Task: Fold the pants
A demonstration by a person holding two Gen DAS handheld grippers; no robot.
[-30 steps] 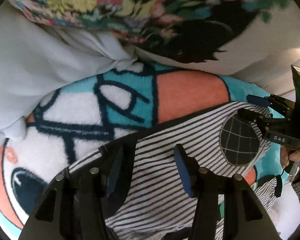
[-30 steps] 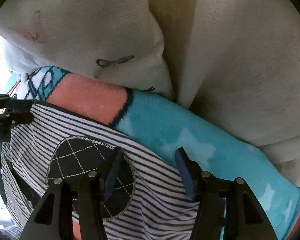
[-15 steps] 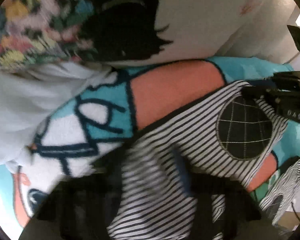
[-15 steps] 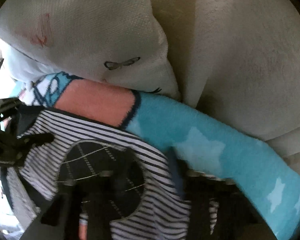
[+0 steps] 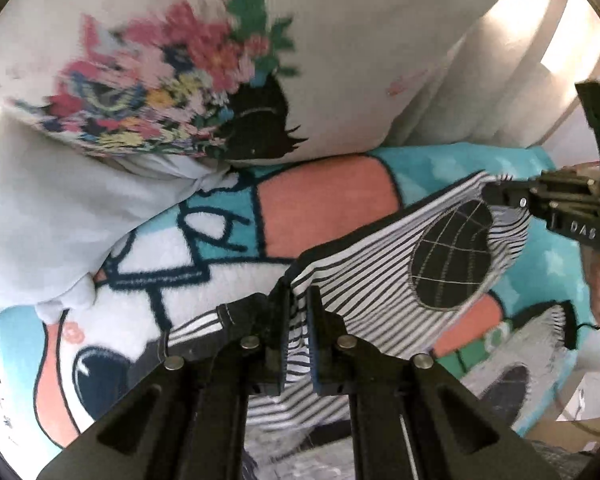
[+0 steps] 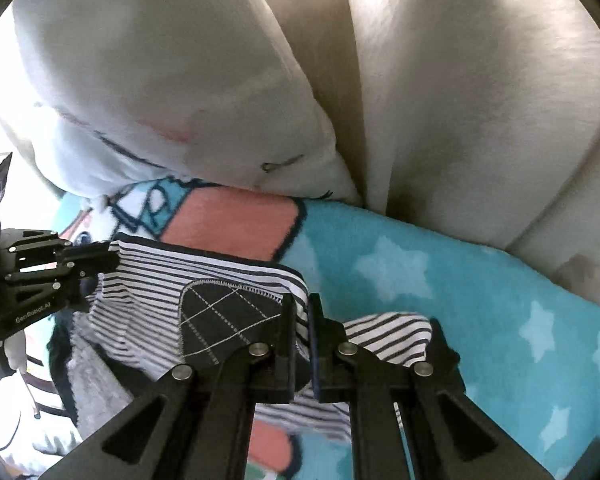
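Observation:
The pants (image 5: 364,268) are black-and-white striped with a round black quilted patch (image 5: 452,256). They are lifted off a cartoon blanket (image 5: 324,200). My left gripper (image 5: 298,300) is shut on the pants' dark-edged hem at one corner. My right gripper (image 6: 308,312) is shut on the opposite corner beside the patch (image 6: 224,316). Each gripper shows in the other's view: the right one (image 5: 496,196) at the pants' far corner, the left one (image 6: 112,260) likewise. The cloth hangs stretched between them.
A floral cushion (image 5: 172,92) and a white pillow (image 5: 32,208) lie behind the blanket. In the right wrist view a white cushion (image 6: 172,92) and the cream sofa back (image 6: 480,100) stand behind the blue starred blanket (image 6: 440,280). More striped cloth (image 5: 540,328) lies at the lower right.
Both grippers went from open above the flat pants to shut on the pants' corners. The pants have risen off the blanket and both views have tilted up.

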